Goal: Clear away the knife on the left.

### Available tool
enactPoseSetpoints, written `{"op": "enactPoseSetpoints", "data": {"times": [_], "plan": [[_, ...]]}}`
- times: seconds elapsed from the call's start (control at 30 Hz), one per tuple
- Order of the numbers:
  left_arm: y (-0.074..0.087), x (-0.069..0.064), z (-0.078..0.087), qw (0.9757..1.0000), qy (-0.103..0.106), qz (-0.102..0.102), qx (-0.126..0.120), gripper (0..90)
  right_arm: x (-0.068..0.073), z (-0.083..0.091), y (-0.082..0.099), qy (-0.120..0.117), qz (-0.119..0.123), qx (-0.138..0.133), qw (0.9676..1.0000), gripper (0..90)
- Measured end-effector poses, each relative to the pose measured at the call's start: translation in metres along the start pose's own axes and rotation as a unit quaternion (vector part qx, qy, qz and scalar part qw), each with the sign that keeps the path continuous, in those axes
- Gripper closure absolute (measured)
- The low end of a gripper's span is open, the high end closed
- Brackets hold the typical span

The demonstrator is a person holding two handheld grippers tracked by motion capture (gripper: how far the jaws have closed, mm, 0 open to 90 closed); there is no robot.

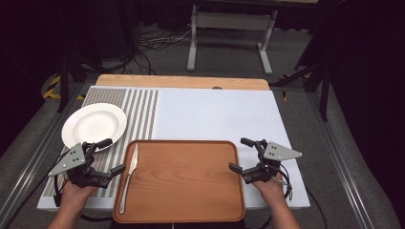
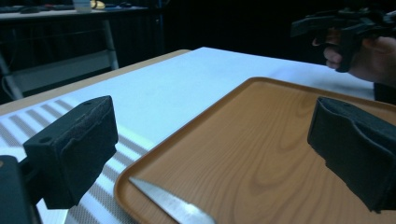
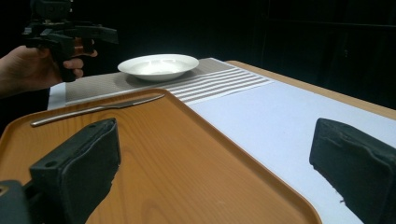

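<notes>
At the tray's left edge, the left gripper (image 1: 109,156) is held with its jaws spread wide and nothing between them. Just beside it, a knife (image 1: 129,174) lies lengthwise inside the tray (image 1: 191,181), along the left rim, blade pointing away from the person. In the left gripper view the blade tip (image 2: 170,203) is seen low between the jaws, untouched by either pad. Beyond the gripper, a white plate (image 1: 94,125) rests empty on a striped mat (image 1: 138,112), which is laid on the white table (image 1: 219,114).

On the tray's right side, the right gripper (image 1: 241,154) is also released and empty, one jaw seen over the tray and the other over the table.

As a judgement: the knife is thin, flat and smooth, lying close to the raised rim, so a jaw could be blocked by the rim, or the knife could slip or be pushed across the wood. The tray itself could be shifted by a pad catching its edge.

No brand, label or readable writing can be made out anywhere.
</notes>
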State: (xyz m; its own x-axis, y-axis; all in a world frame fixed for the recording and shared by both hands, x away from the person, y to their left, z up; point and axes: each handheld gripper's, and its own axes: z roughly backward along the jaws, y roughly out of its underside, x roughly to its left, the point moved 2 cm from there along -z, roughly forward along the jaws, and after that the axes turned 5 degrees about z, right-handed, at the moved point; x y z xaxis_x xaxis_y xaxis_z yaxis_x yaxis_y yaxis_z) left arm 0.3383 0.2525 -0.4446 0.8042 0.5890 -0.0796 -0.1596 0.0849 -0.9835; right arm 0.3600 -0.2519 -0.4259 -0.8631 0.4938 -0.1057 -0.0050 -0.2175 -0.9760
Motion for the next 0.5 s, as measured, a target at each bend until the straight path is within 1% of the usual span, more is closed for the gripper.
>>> {"op": "enactPoseSetpoints", "data": {"times": [0.07,0.1,0.17,0.2,0.23,0.27,0.3,0.33,0.37,0.4,0.47,0.5], "plan": [[0.005,0.002,0.002,1.0,-0.01,-0.001,0.001,2.4,-0.001,0.001,0.001,0.004,0.001,0.002,1.0,2.4],[0.01,0.004,0.002,0.9999,-0.011,0.006,0.005,2.4,-0.001,0.001,0.002,0.006,0.001,0.004,1.0,2.5],[0.015,0.006,0.003,0.9997,-0.013,0.006,0.022,2.4,-0.002,0.001,0.004,0.011,0.002,0.008,0.9999,2.5],[0.018,0.008,0.002,0.9992,-0.015,0.0,0.037,2.5,-0.003,0.001,0.005,0.011,0.0,0.01,0.9999,2.5],[0.02,0.008,0.001,0.999,-0.016,-0.001,0.042,2.4,-0.003,0.001,0.007,0.012,-0.001,0.013,0.9998,2.5],[0.022,0.009,0.0,0.999,-0.015,0.0,0.043,2.4,-0.003,0.001,0.008,0.014,-0.001,0.014,0.9998,2.4],[0.023,0.009,0.0,0.9988,-0.014,0.006,0.047,2.2,-0.003,0.0,0.008,0.014,-0.001,0.016,0.9998,2.5],[0.023,0.01,-0.001,0.9988,-0.017,0.003,0.047,2.1,-0.003,0.0,0.009,0.014,-0.001,0.018,0.9997,2.5],[0.023,0.011,-0.001,0.9987,-0.016,0.004,0.048,2.0,-0.003,0.0,0.009,0.014,-0.001,0.019,0.9997,2.5],[0.023,0.011,-0.001,0.9988,-0.014,0.01,0.045,1.7,-0.003,0.0,0.009,0.014,-0.001,0.019,0.9997,2.4],[0.022,0.011,0.0,0.9989,-0.014,0.011,0.043,1.6,-0.003,0.0,0.01,0.015,-0.001,0.02,0.9997,2.5],[0.021,0.011,0.0,0.9991,-0.011,0.017,0.038,1.6,-0.003,-0.001,0.01,0.015,-0.001,0.02,0.9997,2.4]]}}
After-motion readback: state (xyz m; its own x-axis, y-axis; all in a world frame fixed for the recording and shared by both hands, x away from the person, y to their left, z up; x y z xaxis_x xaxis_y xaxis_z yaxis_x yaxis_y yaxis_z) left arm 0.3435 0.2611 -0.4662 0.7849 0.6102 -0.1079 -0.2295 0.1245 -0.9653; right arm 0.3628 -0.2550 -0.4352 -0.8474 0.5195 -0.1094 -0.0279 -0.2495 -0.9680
